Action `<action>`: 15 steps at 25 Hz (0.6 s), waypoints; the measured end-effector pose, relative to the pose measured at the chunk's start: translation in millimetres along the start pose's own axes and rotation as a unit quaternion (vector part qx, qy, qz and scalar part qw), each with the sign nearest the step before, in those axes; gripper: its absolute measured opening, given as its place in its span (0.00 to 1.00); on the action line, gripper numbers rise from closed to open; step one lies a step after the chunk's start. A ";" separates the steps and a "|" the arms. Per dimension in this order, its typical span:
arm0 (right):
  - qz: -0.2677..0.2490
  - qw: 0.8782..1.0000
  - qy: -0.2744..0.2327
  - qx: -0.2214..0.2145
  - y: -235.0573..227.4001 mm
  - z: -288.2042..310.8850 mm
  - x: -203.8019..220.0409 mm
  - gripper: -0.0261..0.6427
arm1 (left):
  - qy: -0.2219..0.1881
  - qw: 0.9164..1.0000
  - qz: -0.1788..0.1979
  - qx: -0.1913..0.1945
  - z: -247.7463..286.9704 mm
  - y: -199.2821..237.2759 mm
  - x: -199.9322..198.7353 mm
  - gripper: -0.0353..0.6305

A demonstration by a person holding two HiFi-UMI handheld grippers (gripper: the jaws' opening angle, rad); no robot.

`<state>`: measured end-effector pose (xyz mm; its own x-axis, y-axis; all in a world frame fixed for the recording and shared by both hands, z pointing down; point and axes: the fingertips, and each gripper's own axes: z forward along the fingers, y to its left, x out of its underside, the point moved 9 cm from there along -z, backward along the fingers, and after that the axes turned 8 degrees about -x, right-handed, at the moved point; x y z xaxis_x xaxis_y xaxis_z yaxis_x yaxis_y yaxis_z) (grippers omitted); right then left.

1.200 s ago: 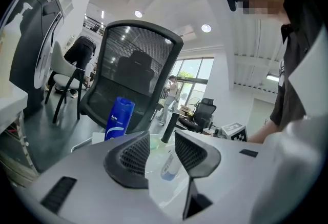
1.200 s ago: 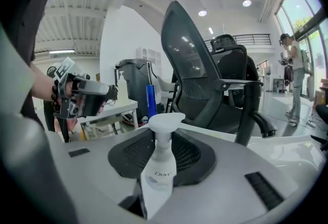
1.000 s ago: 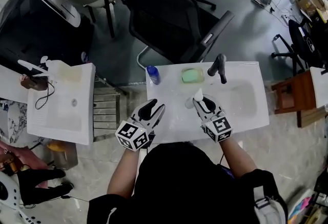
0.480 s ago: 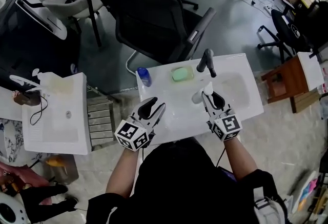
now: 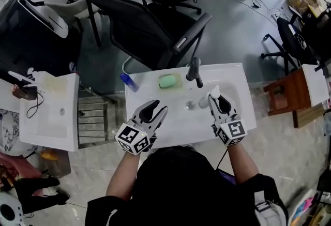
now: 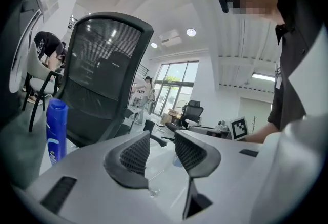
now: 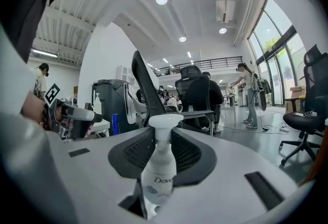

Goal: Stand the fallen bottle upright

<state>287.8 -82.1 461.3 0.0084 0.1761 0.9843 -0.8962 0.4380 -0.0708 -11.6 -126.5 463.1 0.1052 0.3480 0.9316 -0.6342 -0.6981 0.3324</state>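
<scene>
Right gripper view: right gripper fingers clamp an upright white bottle; left gripper fingers, partly apart, hold nothing.

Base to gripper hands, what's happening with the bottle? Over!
Left gripper open, empty. Right gripper shut on white pump bottle, over the sink. Faucet close beside it, not touching.

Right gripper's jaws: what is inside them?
A white Dove pump bottle, upright, gripped by the right gripper. Its pump head shows above the jaws; its base is covered by the gripper's body.
</scene>
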 end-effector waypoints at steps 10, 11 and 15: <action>-0.033 0.998 0.017 -0.056 -99.6 21.8 6.1 0.21 | -0.019 0.998 -0.007 -0.053 50.7 -53.2 20.6 0.30; -0.037 0.997 0.019 -0.061 -105.2 25.1 7.0 0.21 | -0.019 0.998 -0.009 -0.057 53.7 -57.2 23.0 0.30; -0.042 0.996 0.028 -0.072 -122.6 40.1 11.6 0.21 | -0.018 0.997 -0.016 -0.072 61.1 -68.6 28.6 0.30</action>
<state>380.0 -169.2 487.9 0.1099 0.1807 0.9774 -0.8178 0.5753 -0.0144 81.6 -107.0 475.9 0.1528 0.3439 0.9265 -0.7332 -0.5892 0.3396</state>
